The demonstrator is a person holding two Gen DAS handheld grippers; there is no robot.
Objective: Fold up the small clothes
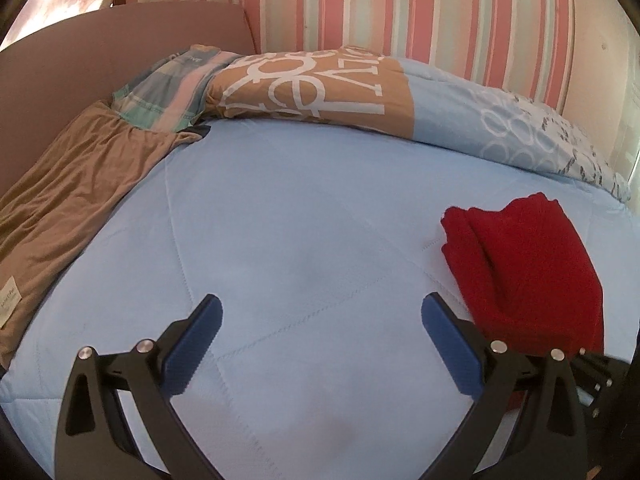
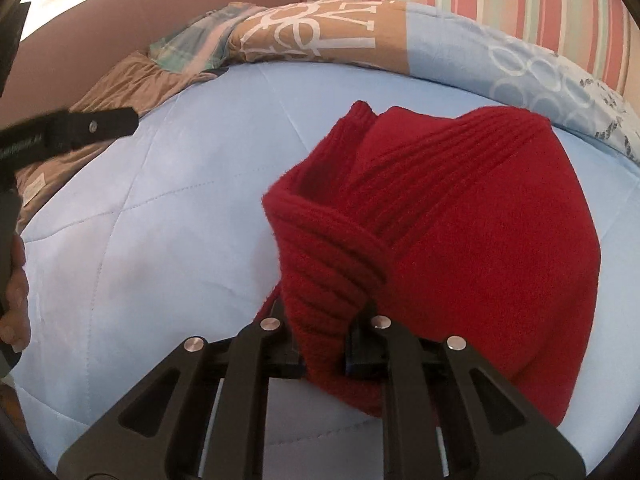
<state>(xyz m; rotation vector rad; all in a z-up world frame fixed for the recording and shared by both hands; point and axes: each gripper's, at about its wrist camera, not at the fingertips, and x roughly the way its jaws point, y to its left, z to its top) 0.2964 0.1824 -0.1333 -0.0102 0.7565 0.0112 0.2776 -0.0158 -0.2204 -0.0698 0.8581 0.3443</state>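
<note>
Right wrist view: the right tongs [image 2: 326, 344] are seen clamped on a bunched ribbed fold of the red knitted garment [image 2: 472, 232], which is spread over the light blue quilt [image 2: 168, 216] of the bed. From the left wrist view, the left tongs [image 1: 320, 320] are seen spread wide with nothing between them, above bare quilt, the garment lying just beside their right finger. A brown cloth [image 1: 68, 184] is draped along the bed's left edge

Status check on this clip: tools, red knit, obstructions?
Left tool open, empty. Right tool shut on red knit, partly folded on blue quilt. Nothing in the way.
</note>
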